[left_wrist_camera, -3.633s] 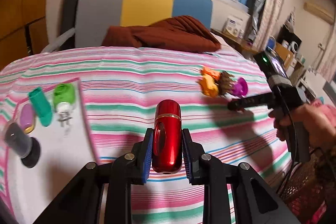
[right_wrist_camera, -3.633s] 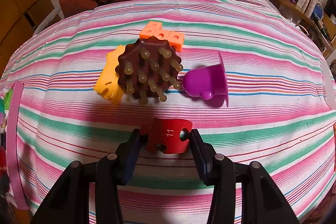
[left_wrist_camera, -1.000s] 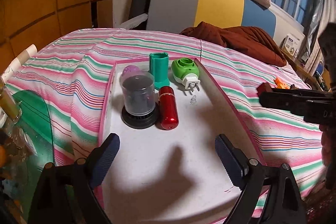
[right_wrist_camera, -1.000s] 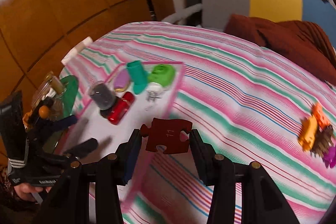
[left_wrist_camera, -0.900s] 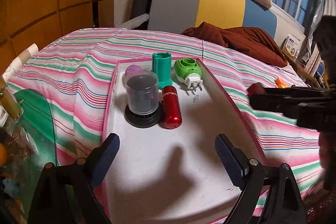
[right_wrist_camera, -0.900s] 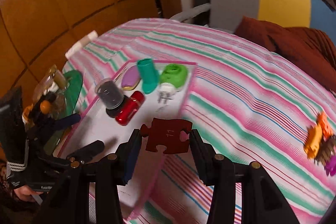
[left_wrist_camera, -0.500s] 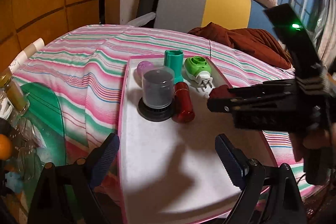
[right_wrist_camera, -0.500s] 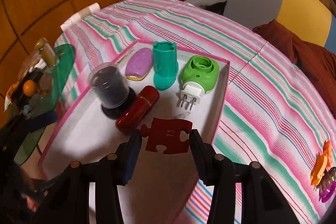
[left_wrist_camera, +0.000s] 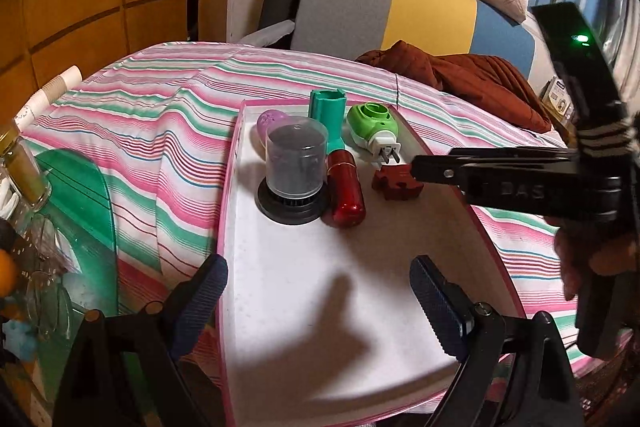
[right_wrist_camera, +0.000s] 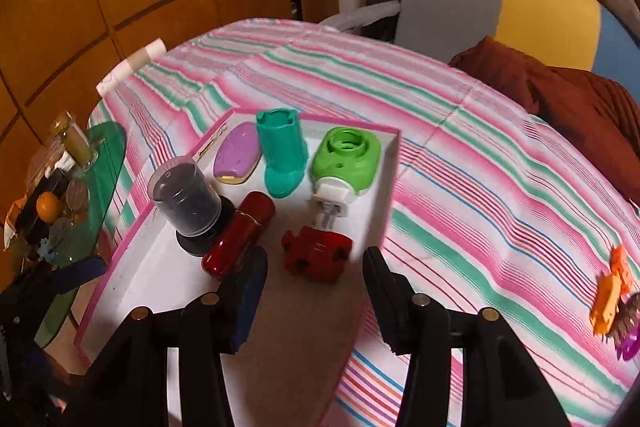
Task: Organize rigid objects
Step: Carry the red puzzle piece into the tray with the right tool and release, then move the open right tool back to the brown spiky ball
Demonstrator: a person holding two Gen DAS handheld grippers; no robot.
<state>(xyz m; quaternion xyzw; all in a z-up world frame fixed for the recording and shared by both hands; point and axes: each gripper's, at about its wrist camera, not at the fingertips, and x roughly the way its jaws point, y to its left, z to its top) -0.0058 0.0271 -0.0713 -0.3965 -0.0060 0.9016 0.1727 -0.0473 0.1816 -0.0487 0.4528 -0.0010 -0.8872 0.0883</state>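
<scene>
- Right wrist view: red puzzle piece (right_wrist_camera: 316, 254) motion-blurred; its printed mark unreadable.
- Same view: orange and purple toys (right_wrist_camera: 614, 301) at the right edge, smeared, partly cut off; shapes unclear.
- Left wrist view: purple oval case (left_wrist_camera: 269, 121) mostly hidden behind the clear-domed container (left_wrist_camera: 295, 169).
- Teal piece (left_wrist_camera: 328, 113): lower part hidden behind the dome and the red cylinder (left_wrist_camera: 345, 189).
- Person's hand (left_wrist_camera: 596, 259) cut by the right edge, dark.
- Clutter on the green glass shelf (right_wrist_camera: 56, 211) too small to identify.
</scene>
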